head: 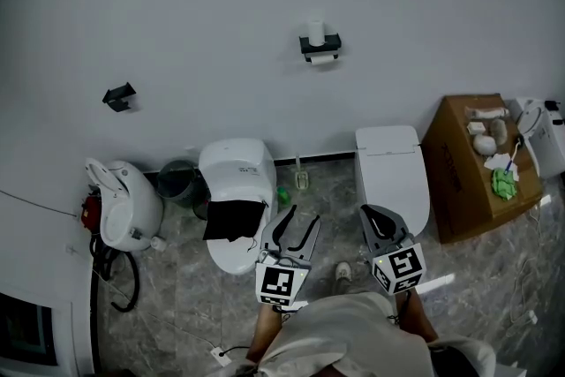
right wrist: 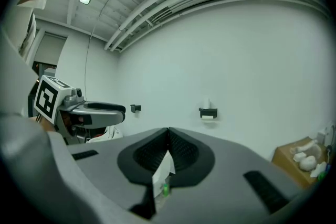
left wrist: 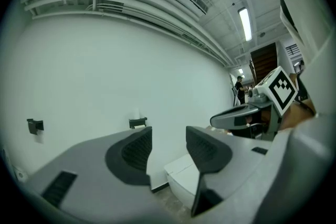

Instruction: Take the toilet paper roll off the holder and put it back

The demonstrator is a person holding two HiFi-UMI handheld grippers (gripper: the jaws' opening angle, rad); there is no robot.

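Note:
A black holder (head: 320,46) is fixed to the white wall, far ahead of both grippers. A white toilet paper roll (head: 316,26) stands upright on top of it, and a strip of white paper shows under it. The left gripper view shows the holder (left wrist: 137,123) small, just left of the jaws; in the right gripper view the holder (right wrist: 208,112) is above the jaws. My left gripper (head: 300,218) is held low over the floor, jaws apart with nothing between them. My right gripper (head: 375,214) beside it is shut and empty.
Two white toilets stand against the wall: the left toilet (head: 237,181) has a black cloth on it, and the right toilet (head: 393,168) is lidded. A cardboard box (head: 459,168) with small items stands right. A dark bin (head: 179,181) and a white appliance (head: 124,203) are left. A second black bracket (head: 119,95) is on the wall.

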